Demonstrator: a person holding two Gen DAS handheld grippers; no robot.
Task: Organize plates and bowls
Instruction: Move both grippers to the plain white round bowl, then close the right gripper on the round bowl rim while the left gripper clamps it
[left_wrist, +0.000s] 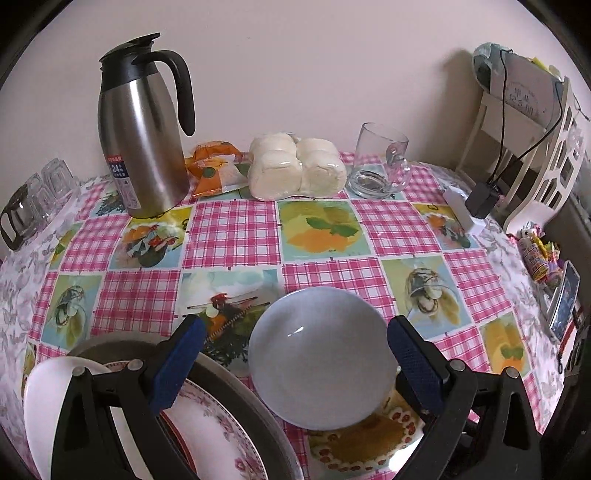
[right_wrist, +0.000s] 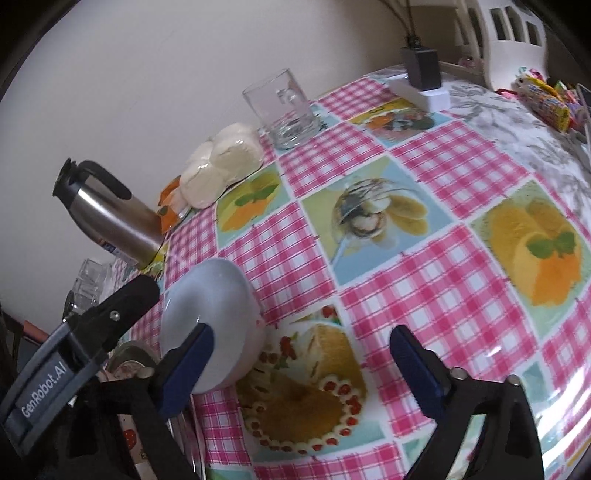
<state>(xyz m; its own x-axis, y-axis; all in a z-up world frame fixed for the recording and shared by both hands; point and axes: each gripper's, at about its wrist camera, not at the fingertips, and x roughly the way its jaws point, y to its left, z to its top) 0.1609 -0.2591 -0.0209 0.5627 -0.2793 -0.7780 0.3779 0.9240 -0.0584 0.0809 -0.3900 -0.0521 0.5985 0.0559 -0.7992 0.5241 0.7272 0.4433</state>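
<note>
One pale bowl between wide left gripper jaws, ungripped; right gripper wide, empty; next, likely close on bowl, stack onto plates.

My tongs' pads looked knurled; the bowl was glossy ceramic, the jug brushed steel, the tabletop cloth shiny.
</note>
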